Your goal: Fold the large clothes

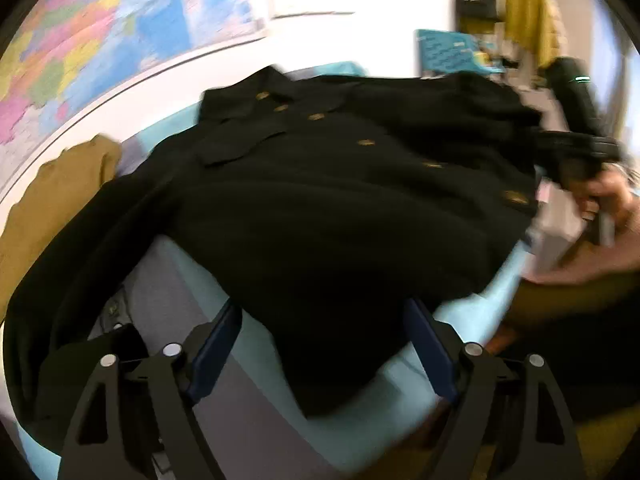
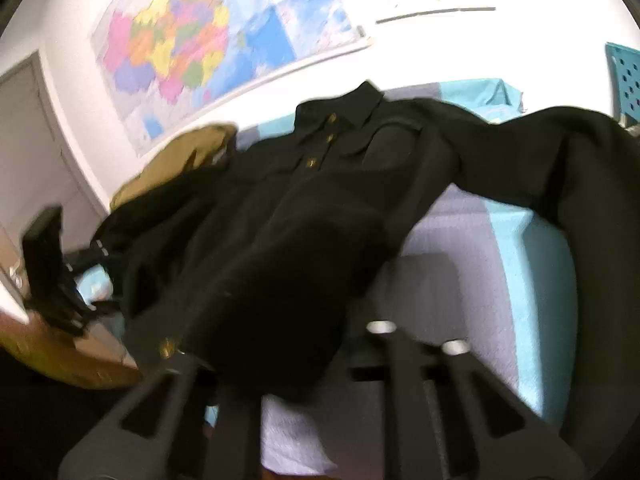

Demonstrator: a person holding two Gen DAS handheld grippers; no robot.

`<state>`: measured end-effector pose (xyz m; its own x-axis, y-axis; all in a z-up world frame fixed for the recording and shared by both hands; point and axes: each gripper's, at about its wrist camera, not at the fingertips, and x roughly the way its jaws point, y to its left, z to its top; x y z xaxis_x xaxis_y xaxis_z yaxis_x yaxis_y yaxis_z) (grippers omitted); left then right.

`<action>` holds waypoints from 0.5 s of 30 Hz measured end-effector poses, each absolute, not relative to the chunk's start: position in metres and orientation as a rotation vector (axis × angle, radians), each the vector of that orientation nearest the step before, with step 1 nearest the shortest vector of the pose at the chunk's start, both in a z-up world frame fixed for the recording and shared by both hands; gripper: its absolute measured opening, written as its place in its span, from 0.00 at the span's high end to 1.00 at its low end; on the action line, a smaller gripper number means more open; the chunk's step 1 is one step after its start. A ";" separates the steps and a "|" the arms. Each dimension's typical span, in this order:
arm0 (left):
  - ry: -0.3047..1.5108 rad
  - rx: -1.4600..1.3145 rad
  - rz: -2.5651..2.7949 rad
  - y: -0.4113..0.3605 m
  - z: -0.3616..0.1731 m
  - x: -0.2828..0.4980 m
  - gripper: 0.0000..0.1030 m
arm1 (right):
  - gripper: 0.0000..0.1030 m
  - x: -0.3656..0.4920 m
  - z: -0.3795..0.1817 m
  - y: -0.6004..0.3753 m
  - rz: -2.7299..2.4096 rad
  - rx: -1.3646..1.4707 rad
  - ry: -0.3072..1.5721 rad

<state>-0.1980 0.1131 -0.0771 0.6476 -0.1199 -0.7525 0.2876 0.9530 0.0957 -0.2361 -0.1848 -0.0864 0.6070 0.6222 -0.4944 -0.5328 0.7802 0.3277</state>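
Blue bedcover (image 1: 400, 412) under black coat (image 1: 340, 200); left claw (image 1: 324, 344) spread wide, right claw's (image 2: 296, 364) grip hidden

Black coat (image 1: 320, 208) with gold-brass buttons (image 1: 434, 165) down the front. Bed cover (image 2: 460, 280) beneath the coat: lavender-grey panels with turquoise bands. Tan-mustard garment (image 1: 60, 200) beside the coat. Wall map (image 2: 192, 52) behind the coat: pink, orange, yellow, green and purple regions on blue. Left gripper (image 1: 320, 344): black frame, dark blue pads (image 1: 216, 352).
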 end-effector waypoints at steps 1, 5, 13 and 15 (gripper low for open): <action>0.836 0.189 -0.222 0.119 -0.075 -0.195 0.45 | 0.93 -0.234 -0.082 -0.189 0.679 0.178 0.631; 0.838 0.002 -0.173 0.159 -0.046 -0.184 0.84 | 0.95 -0.243 -0.045 -0.217 0.677 0.250 0.592; 0.909 -0.193 -0.125 0.203 -0.005 -0.183 0.84 | 0.95 -0.266 -0.010 -0.243 0.594 0.140 0.608; 1.001 -0.170 -0.110 0.201 -0.025 -0.178 0.83 | 0.95 -0.259 -0.037 -0.229 0.567 0.061 0.724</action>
<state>-0.1780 0.2008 -0.0254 0.5355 -0.1700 -0.8273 0.0143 0.9812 -0.1924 -0.2590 -0.2292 -0.0368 0.6064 0.5101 -0.6100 -0.4693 0.8488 0.2434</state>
